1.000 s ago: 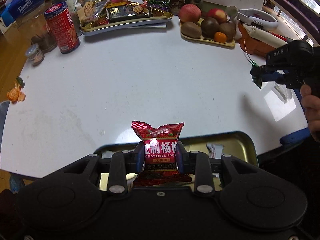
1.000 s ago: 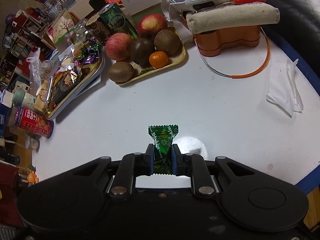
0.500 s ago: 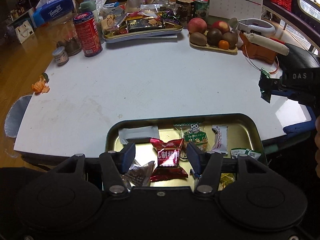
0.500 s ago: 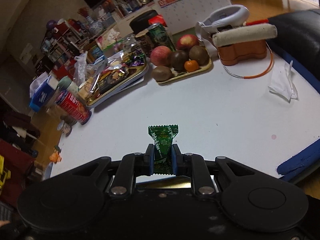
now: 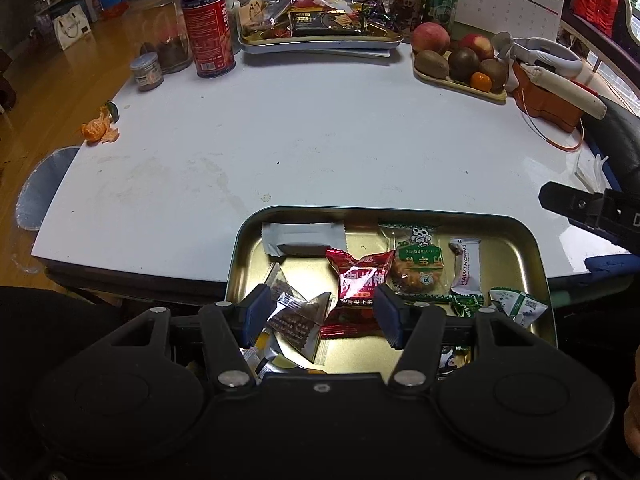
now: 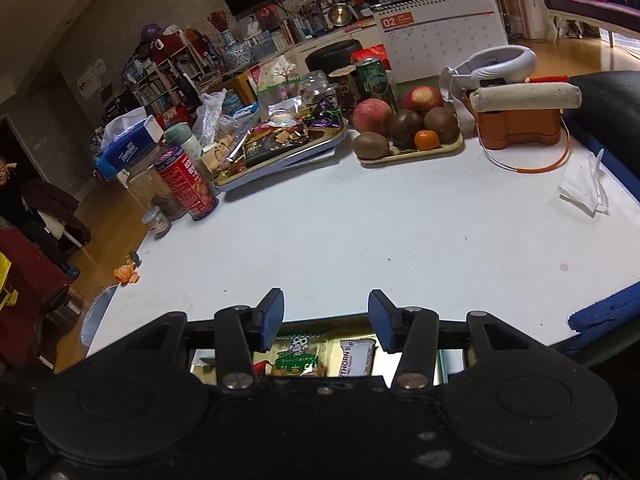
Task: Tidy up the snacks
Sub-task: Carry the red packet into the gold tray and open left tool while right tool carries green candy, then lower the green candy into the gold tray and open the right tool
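Note:
A gold metal tray (image 5: 532, 256) sits at the table's near edge and holds several wrapped snacks. A red snack packet (image 5: 358, 280) lies in it, beside a grey packet (image 5: 304, 236), a green cookie packet (image 5: 418, 260) and a white hawthorn bar (image 5: 466, 270). A small green candy (image 5: 466, 304) lies near the bar. My left gripper (image 5: 320, 314) is open and empty above the tray. My right gripper (image 6: 326, 318) is open and empty over the tray's far edge (image 6: 344, 324); it also shows at the right in the left wrist view (image 5: 592, 212).
A second snack tray (image 5: 320, 36) and a fruit tray (image 5: 456, 76) stand at the back. A red can (image 5: 208, 32), jars, a calendar (image 6: 440, 28), an orange holder (image 6: 518, 128), a tissue (image 6: 584, 190) and tangerine peel (image 5: 98, 130) ring the white table (image 5: 300, 140).
My left gripper let go of the red packet, which now lies in the tray, and pulled back. My right gripper opened and released the green candy into the tray.

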